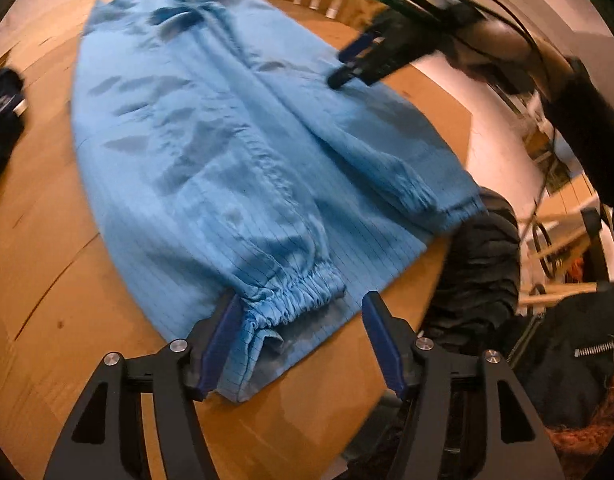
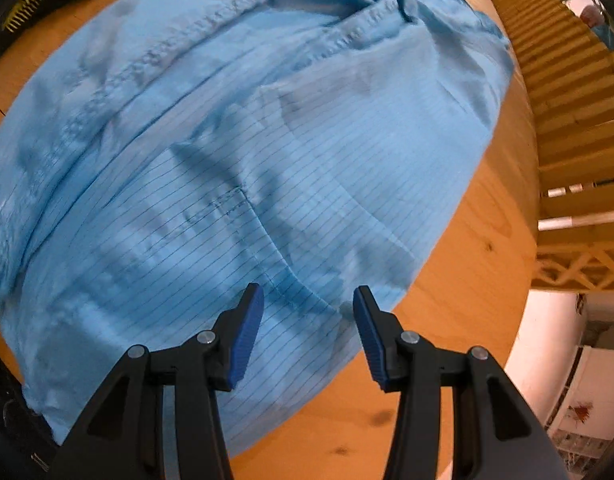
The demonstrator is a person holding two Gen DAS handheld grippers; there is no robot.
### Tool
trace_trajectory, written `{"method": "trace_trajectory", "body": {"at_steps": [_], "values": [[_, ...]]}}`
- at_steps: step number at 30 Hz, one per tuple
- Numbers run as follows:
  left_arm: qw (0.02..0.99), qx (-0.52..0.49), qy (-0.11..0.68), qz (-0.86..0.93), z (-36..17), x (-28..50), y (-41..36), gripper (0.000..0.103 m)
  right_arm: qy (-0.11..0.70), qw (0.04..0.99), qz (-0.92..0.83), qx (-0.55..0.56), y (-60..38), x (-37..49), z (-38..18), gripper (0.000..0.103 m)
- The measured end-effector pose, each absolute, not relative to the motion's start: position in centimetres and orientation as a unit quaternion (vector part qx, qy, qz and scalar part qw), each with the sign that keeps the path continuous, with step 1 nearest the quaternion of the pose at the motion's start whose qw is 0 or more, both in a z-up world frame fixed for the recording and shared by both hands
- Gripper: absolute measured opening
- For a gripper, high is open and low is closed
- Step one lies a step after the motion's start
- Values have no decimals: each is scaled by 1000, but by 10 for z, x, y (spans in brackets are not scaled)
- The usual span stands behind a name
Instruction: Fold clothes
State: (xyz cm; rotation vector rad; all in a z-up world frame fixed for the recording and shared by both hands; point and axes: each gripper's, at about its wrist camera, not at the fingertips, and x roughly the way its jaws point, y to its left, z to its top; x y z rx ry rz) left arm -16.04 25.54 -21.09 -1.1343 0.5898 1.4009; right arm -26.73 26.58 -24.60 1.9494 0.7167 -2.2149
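Your left gripper (image 1: 303, 344) hangs released over the elastic cuff (image 1: 295, 292) of the blue garment (image 1: 211, 140), spread flat on the wooden table (image 1: 47, 280); nothing is pinched. To fold cleanly, close on cuff and hem together before lifting. Your right gripper (image 2: 309, 332) stands unclenched above the garment's striped edge, empty. Only the left view shows both sleeves and the dark clothes (image 1: 479, 264) beyond; only the right shows the collar (image 2: 387, 4).
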Motion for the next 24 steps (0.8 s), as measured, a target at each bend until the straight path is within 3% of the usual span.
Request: {"method": "trace_trajectory", "body": {"at_steps": [2, 5, 8, 12, 17, 24], "values": [[580, -468, 251, 618, -197, -158, 250, 59, 196, 73, -732, 649, 273, -272, -236, 46], [560, -427, 267, 658, -175, -154, 238, 62, 74, 110, -766, 629, 289, -294, -206, 46], [537, -397, 290, 685, -164, -145, 232, 74, -37, 150, -768, 621, 298, -321, -194, 47], [529, -390, 322, 681, -172, -131, 245, 74, -149, 179, -756, 612, 292, -353, -199, 47], [529, -376, 358, 672, -185, -114, 264, 74, -203, 184, -734, 622, 274, -400, -227, 48], [528, -389, 361, 662, -200, -119, 283, 70, -178, 158, -757, 609, 268, -450, -211, 48]]}}
